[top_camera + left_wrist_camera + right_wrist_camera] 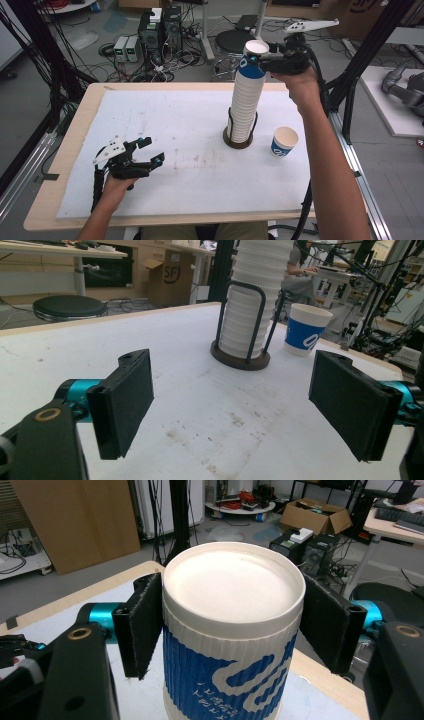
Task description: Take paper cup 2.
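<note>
The right gripper (261,58) is clamping the blue-and-white ribbed top cup (232,645) of the tall stack (246,107), while the left gripper (151,151) is hovering wide open, empty.

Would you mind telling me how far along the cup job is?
One cup already stands alone on the table beside the holder. The right gripper is closed on the top cup of the stack. Many cups remain stacked; the left gripper waits open.
</note>
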